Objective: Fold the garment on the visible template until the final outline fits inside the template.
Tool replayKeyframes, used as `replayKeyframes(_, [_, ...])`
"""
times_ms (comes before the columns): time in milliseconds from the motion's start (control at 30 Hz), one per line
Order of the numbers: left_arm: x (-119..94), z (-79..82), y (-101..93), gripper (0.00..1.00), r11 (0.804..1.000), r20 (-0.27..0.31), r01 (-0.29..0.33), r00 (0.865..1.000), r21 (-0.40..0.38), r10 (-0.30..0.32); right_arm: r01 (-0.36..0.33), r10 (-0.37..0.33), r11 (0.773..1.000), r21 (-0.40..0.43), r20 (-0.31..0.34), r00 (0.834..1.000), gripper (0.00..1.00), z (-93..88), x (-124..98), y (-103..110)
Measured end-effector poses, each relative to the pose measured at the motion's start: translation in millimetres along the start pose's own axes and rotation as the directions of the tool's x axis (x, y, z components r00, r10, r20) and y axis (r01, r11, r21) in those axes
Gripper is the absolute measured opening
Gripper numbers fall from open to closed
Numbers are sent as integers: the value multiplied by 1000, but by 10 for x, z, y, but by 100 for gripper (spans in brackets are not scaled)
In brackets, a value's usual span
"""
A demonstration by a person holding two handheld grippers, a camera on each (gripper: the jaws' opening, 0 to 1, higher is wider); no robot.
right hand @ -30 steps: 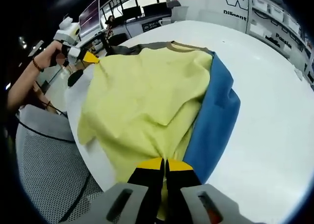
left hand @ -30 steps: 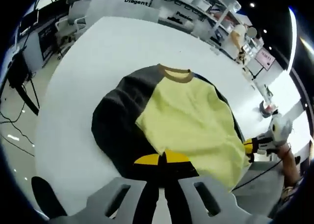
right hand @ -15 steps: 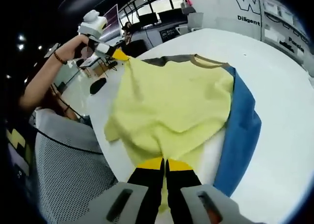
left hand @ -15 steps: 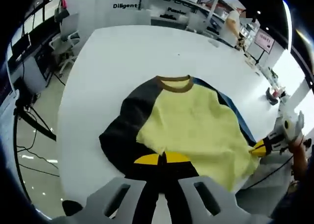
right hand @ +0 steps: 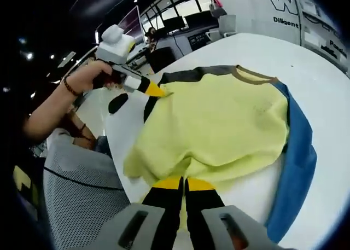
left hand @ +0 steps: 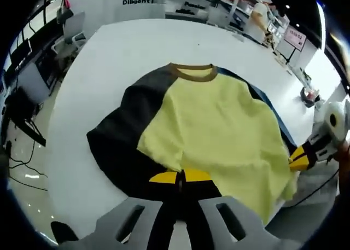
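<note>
A yellow T-shirt [left hand: 219,129] with a brown collar [left hand: 191,72], a dark grey sleeve [left hand: 126,129] and a blue sleeve [right hand: 298,168] lies on a white table [left hand: 109,53]. My left gripper [left hand: 180,178] is shut on the shirt's hem next to the grey sleeve. My right gripper [right hand: 183,183] is shut on the yellow hem [right hand: 180,168] on the blue-sleeve side. The right gripper [left hand: 306,154] comes in from the right edge of the left gripper view. In the right gripper view the left gripper [right hand: 147,88], held in a hand, pinches the far corner. No template outline shows.
The table's near edge [right hand: 117,151] runs under the hem, with a person's mesh clothing [right hand: 76,201] below it. Office chairs and desks [left hand: 33,69] stand on the floor to the left. Shelves [left hand: 208,4] line the far wall.
Both views have shifted with the hands. The hem is lifted and spread wider between the two grippers, and the left gripper's hand is nearer in the right gripper view.
</note>
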State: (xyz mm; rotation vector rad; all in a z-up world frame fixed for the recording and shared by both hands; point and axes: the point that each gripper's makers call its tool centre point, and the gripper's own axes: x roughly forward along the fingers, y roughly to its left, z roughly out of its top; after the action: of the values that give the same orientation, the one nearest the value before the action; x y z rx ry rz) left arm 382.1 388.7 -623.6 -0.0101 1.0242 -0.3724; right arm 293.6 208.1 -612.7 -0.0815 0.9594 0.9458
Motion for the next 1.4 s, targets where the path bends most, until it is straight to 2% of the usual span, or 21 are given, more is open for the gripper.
replayKeyframes(100, [21,-39,34,0,1000,13,-3,1000,-18,3,-13,13,1000,-2,-8,1000,0,68,140,41])
replayKeyframes(200, [43,-49,24,0,1000,67,-6,998,-25,7,-18,17,1000,-19,-39,999,0,58,247,70])
replayKeyframes(267, [55,-86,11,0,1000,73,-7,997,-14,8,-13,12,1000,-28,-52,999,0,46,301,69])
replayKeyframes(400, [26,-136,-44,0,1000,98,-12,995,-29,15,-2,0,999,-40,-56,998,0,33,333,49])
replayKeyframes(467, [23,-90,-64,0,1000,155,-19,988,5,18,-1,-2,998,-60,-62,998,0,17,338,42])
replayKeyframes(500, [7,-104,-86,0,1000,167,-20,986,0,20,-6,2,995,-100,-47,999,0,34,333,48])
replayKeyframes(533, [1,-109,-92,0,1000,174,-12,985,-5,13,-6,1,994,-107,-45,999,0,33,328,49])
replayKeyframes(600, [-17,-107,-123,0,999,203,11,979,-38,-4,13,-16,995,-103,-27,999,7,38,274,33])
replayKeyframes(667, [-72,-102,-144,2,994,249,44,968,-96,-19,37,-37,992,-117,4,999,15,71,214,8])
replayKeyframes(700, [-92,-110,-155,3,992,259,56,965,-115,-24,67,-63,990,-122,34,997,22,97,157,-31])
replayKeyframes(767, [-148,-161,-176,6,989,270,72,962,-130,-35,103,-98,989,-108,53,994,31,70,50,-75])
replayKeyframes(833, [-183,-195,-201,9,988,271,78,962,-131,-40,118,-113,988,-99,59,992,39,46,-5,-94])
replayKeyframes(1000, [-366,-325,-416,12,987,276,122,957,-105,-89,178,-173,981,-77,68,983,42,-112,-228,-132])
replayKeyframes(1100, [-454,-423,-618,17,990,252,139,959,-19,-130,172,-169,983,-62,62,984,43,-188,-272,-83])
replayKeyframes(1200, [-466,-536,-722,18,991,209,133,968,37,-137,165,-161,985,-59,59,985,43,-228,-262,-37])
replayKeyframes(1300, [-455,-592,-791,18,989,195,138,970,53,-146,154,-152,984,-87,35,988,42,-290,-238,22])
replayKeyframes(1367, [-465,-659,-862,18,980,164,146,972,138,-168,161,-159,982,-95,35,987,44,-305,-238,42])
replayKeyframes(1400, [-468,-689,-888,19,975,149,149,974,164,-174,146,-143,981,-128,33,989,43,-317,-234,86])
